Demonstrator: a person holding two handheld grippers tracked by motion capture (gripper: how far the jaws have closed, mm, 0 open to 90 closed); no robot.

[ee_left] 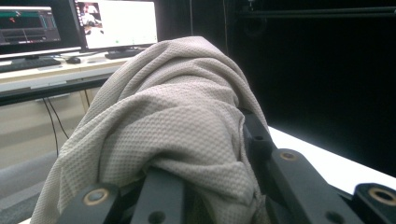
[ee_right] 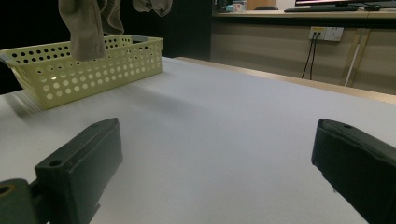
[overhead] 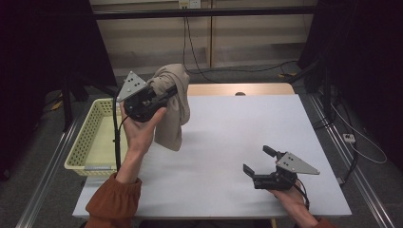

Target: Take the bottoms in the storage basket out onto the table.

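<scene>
High view. My left gripper (overhead: 164, 92) is raised above the left part of the white table (overhead: 228, 137), its jaws clamped on a beige cloth (overhead: 172, 111) that hangs down in folds with its lower end near the tabletop. Beside the table's left edge stands a pale yellow perforated basket (overhead: 90, 137). My right gripper (overhead: 259, 161) rests low over the near right part of the table, jaws apart with nothing between them. A wooden strip (overhead: 237, 89) borders the far edge; beyond it lie grey floor, black cables (overhead: 195, 57) and a wall socket (overhead: 189, 4). Dark curtains close both sides of the room.

Left gripper view. The cloth (ee_left: 177, 126), a fine waffle-textured knit, is bunched over and between my black jaws, which press together on it. Behind it, two lit monitors (ee_left: 79, 23) stand on a desk (ee_left: 46, 74); to the right the room is black above a strip of the white table (ee_left: 327, 163).

Right gripper view. My jaws stand wide apart over bare white tabletop (ee_right: 210, 140). At the far left stands the basket (ee_right: 84, 70), with the cloth's (ee_right: 84, 28) lower end hanging in front of it. A wall socket (ee_right: 326, 33) with cables shows behind.
</scene>
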